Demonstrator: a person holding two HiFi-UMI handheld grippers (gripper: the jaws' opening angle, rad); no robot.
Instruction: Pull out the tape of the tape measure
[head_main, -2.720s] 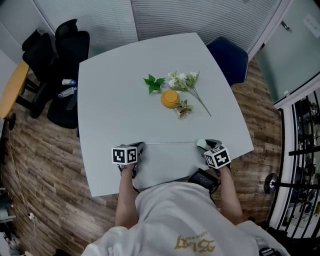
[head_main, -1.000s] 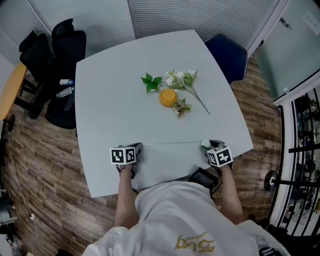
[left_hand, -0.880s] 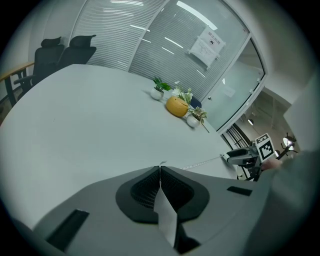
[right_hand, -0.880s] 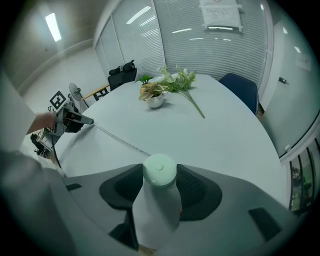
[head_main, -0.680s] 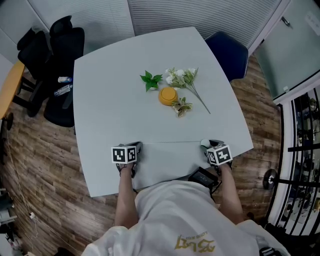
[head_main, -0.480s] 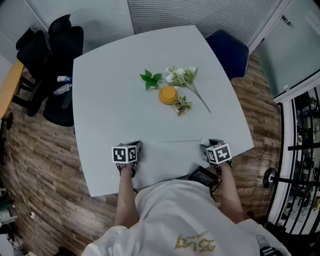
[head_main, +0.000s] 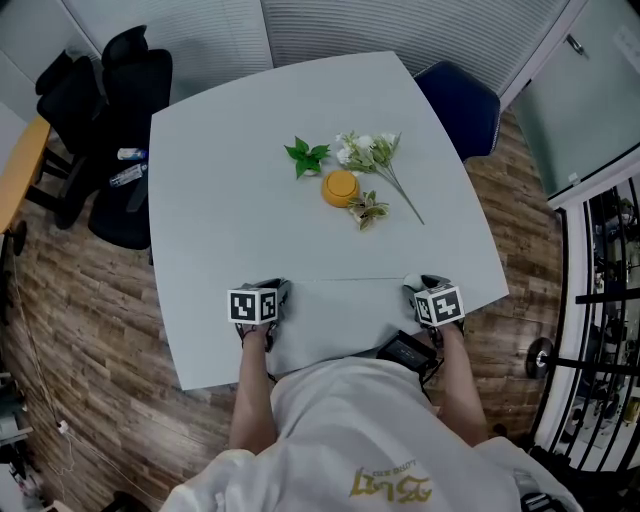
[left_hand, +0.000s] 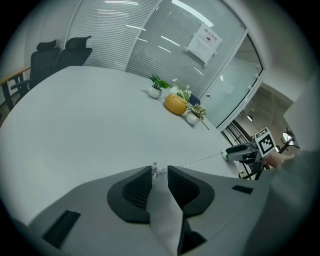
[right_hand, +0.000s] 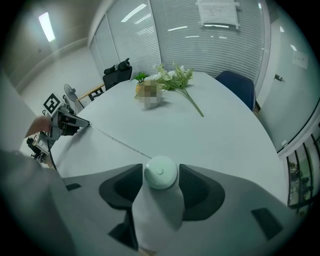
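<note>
White cloth of our shirt (head_main: 350, 430) lies nearest, at 6 o'clock in the head view, and our forearms reach from it to the near edge of the pale grey table (head_main: 230, 200).

Our left gripper (left_hand: 160, 171) rests at 7 o'clock on the table. Its jaws have just been opening, and a narrow gap now shows between the ribbed pads. The metal tip of the tape (right_hand: 117, 141) sits at the mouth of that gap, with neither pad pressing on it.

Our right gripper (head_main: 412, 290) rests at 5 o'clock, closed on the round white case (right_hand: 160, 173) of the tape measure, a pad against each side.

From the case the tape runs out thin and straight, low over the table top, from 5 o'clock across to the left gripper at 7.

Just beyond the table's centre, towards 12, lies an orange round thing (head_main: 341, 187). A small sprig (head_main: 369, 212) touches it at its 4 o'clock, a green leafy sprig (head_main: 307, 158) lies near it at 10 o'clock, and a white flower stem (head_main: 372, 160) lies at 1 o'clock, its stalk slanting back towards 4.

Off the table, two black chairs (head_main: 110, 120) stand at 10 o'clock on the wood floor (head_main: 80, 300). A blue chair (head_main: 455, 105) stands at 2 o'clock, and slatted blinds (head_main: 400, 30) close the view at 12.
</note>
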